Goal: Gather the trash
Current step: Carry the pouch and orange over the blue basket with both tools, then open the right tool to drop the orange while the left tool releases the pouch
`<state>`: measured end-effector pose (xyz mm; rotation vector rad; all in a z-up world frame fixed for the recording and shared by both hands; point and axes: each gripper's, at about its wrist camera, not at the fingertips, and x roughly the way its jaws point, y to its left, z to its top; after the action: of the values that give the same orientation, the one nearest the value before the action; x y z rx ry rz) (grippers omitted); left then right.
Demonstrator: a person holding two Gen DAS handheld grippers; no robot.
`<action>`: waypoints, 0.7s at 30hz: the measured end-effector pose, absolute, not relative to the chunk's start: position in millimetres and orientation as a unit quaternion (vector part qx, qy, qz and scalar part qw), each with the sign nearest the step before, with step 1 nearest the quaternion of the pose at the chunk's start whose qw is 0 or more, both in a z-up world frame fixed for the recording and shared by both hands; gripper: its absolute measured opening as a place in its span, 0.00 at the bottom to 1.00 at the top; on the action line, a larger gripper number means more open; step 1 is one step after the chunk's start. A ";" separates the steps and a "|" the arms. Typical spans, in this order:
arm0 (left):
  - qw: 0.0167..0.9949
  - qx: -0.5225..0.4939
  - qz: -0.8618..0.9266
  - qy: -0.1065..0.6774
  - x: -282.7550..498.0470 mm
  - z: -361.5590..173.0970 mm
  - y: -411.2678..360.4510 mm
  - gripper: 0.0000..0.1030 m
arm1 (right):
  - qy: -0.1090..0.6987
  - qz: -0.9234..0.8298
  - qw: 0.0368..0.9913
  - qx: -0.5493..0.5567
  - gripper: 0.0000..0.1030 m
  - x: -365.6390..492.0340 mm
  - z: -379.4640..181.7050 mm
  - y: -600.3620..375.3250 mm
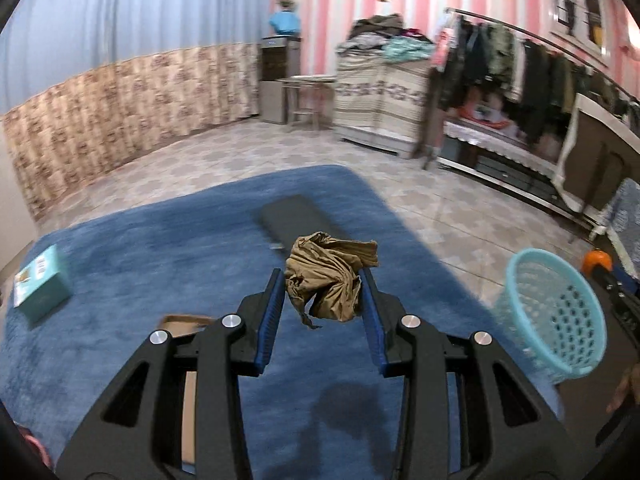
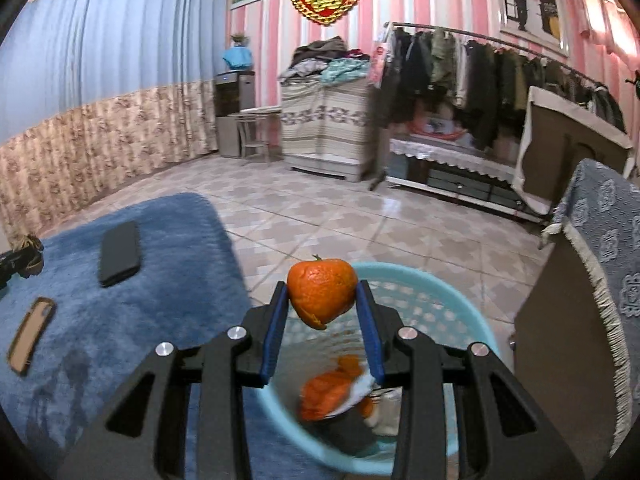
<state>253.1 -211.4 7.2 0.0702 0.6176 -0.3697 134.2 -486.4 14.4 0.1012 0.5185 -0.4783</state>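
A bedroom with pink striped walls and a blue rug (image 1: 140,264) over tiled floor. The left gripper (image 1: 323,286) clamps a crumpled brown paper wad (image 1: 328,280) above the rug. Right of the rug stands a light blue perforated wastebasket (image 1: 554,312). Over that basket, the right gripper (image 2: 322,294) grips an orange peel (image 2: 322,290); more peel lies inside. A black phone (image 2: 120,254) rests on the rug.

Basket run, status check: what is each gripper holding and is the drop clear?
Left gripper shut on crumpled brown paper, above blue rug. Right gripper shut on orange peel, over the basket. Basket already holds peels; nothing blocks the drop.
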 end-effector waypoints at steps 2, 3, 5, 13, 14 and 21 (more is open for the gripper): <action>0.932 0.040 -0.196 0.302 247.9 5.7 -232.6 0.35 | 0.257 -0.241 0.935 0.045 0.34 133.7 13.0 -496.1; 0.930 0.047 -0.204 0.301 245.3 4.7 -246.0 0.35 | 0.257 -0.245 0.934 0.047 0.34 132.2 12.5 -502.1; 0.928 0.060 -0.213 0.298 239.7 2.2 -268.3 0.35 | 0.259 -0.250 0.932 0.052 0.34 127.5 10.1 -506.8; 0.909 0.078 -0.272 0.306 232.0 -10.6 -343.4 0.35 | 0.268 -0.277 0.921 0.053 0.34 124.0 -1.1 -541.1; 0.905 0.080 -0.281 0.309 230.5 -13.6 -354.6 0.35 | 0.269 -0.279 0.920 0.057 0.34 123.5 -3.2 -545.3; 0.882 0.107 -0.339 0.310 218.7 -27.0 -410.0 0.36 | 0.270 -0.296 0.913 0.073 0.34 114.2 -9.9 -563.3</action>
<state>218.7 -410.0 -27.0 0.2226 0.6460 -0.7056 114.2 -563.3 -9.9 0.1504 0.5559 -0.6092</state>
